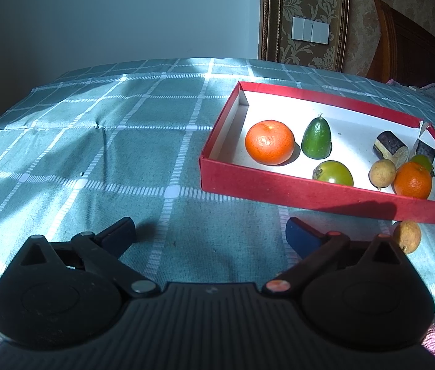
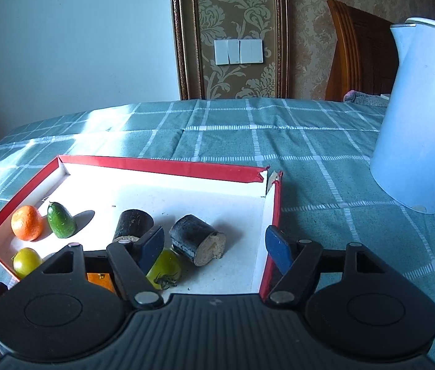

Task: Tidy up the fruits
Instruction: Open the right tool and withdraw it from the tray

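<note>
A red box (image 1: 279, 185) with a white floor lies on the checked cloth; it also shows in the right wrist view (image 2: 162, 164). In it are an orange (image 1: 269, 146), a green avocado-like fruit (image 1: 316, 138), a green tomato (image 1: 334, 172), a tan round fruit (image 1: 382, 172), a second orange (image 1: 413, 180) and two dark cane pieces (image 2: 197, 240). Another tan fruit (image 1: 408, 236) lies on the cloth outside the box's near wall. My left gripper (image 1: 211, 231) is open and empty over bare cloth. My right gripper (image 2: 214, 246) is open and empty over the box's right end.
A white electric kettle (image 2: 417, 123) stands on the cloth to the right of the box. A wooden headboard (image 2: 359, 52) and a wall with light switches (image 2: 238, 51) are behind the table. The cloth left of the box (image 1: 94, 154) is bare.
</note>
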`<action>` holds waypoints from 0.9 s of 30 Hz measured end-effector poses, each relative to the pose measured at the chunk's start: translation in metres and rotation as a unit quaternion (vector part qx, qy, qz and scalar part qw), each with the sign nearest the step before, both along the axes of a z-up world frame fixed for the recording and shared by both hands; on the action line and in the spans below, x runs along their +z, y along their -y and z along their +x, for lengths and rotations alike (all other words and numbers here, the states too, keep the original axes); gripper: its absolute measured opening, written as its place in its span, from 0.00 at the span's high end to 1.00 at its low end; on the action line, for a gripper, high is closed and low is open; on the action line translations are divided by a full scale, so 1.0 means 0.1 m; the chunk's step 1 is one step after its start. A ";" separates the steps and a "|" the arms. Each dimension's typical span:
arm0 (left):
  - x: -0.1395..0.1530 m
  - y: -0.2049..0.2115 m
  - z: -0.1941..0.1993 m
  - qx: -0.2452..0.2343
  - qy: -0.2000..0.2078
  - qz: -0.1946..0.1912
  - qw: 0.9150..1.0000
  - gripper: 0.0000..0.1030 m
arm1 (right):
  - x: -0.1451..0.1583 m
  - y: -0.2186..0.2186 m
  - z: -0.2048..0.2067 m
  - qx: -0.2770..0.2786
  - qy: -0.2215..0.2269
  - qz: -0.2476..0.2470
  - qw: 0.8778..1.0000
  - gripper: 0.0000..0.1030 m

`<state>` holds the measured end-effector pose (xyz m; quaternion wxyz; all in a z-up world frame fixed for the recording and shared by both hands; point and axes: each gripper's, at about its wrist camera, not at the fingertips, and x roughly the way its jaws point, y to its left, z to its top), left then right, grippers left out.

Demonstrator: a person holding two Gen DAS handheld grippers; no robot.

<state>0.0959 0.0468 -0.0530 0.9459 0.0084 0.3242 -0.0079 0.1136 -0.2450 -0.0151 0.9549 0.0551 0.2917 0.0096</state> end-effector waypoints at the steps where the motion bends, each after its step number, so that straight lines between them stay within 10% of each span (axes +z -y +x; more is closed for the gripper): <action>1: 0.00 0.00 0.00 0.000 0.000 0.000 1.000 0.00 | 0.01 0.02 -0.10 0.003 0.007 0.006 1.000 0.29; 14: 0.00 0.00 0.00 0.001 0.000 0.000 1.000 0.00 | -0.12 0.01 -1.10 0.039 0.073 0.045 0.996 0.28; 27: 0.00 0.00 -0.01 0.002 0.000 0.001 1.000 0.00 | -0.36 -0.16 -1.21 0.047 0.040 0.027 0.998 0.28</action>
